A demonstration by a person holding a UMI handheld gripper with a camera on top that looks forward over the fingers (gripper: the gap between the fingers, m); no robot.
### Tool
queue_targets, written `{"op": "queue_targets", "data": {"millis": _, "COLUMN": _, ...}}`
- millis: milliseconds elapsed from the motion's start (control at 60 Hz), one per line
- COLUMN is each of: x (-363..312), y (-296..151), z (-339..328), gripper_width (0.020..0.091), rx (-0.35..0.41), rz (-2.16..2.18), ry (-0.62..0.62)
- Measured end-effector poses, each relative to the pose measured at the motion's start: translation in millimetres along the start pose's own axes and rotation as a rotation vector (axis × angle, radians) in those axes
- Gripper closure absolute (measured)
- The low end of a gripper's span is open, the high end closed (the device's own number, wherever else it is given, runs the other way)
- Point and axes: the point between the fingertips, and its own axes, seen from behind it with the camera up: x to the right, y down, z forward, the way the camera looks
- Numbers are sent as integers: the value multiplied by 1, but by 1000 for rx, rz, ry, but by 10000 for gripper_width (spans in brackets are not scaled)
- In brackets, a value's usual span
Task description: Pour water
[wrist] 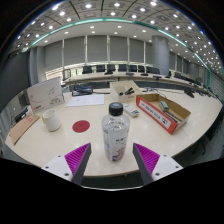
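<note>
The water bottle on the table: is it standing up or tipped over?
Upright. The bottle stands on the table, dark cap on top, just ahead of the tool, whose fingers are open.

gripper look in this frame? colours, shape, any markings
Gripper: two fingers, each with a bright magenta pad on its inner face and a pale grey wedge-shaped outer body. No cables, markings or sleeve visible. They're open.

You see the bottle (116, 137) base dip out of sight at the table (190, 125) edge between the fingers (77, 158). Its label print is too small to read. You cannot read the writing on the white card (46, 94) or the red box (162, 112). Far desks and monitors blur together.
</note>
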Motion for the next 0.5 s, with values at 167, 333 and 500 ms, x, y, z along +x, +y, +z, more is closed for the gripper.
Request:
{"op": "queue_targets", "data": {"millis": 167, "x": 14, "y": -5, "z": 58, "gripper_width": 246, "rx": 74, "rz": -24, "ry": -34}}
{"op": "queue_targets", "data": {"millis": 333, "x": 11, "y": -12, "z": 94, "gripper_width": 467, "rx": 123, "rz": -24, "ry": -60}}
{"op": "queue_targets", "data": {"millis": 500, "x": 13, "y": -22, "z": 102, "gripper_width": 593, "rx": 176, "rz": -25, "ry": -49}}
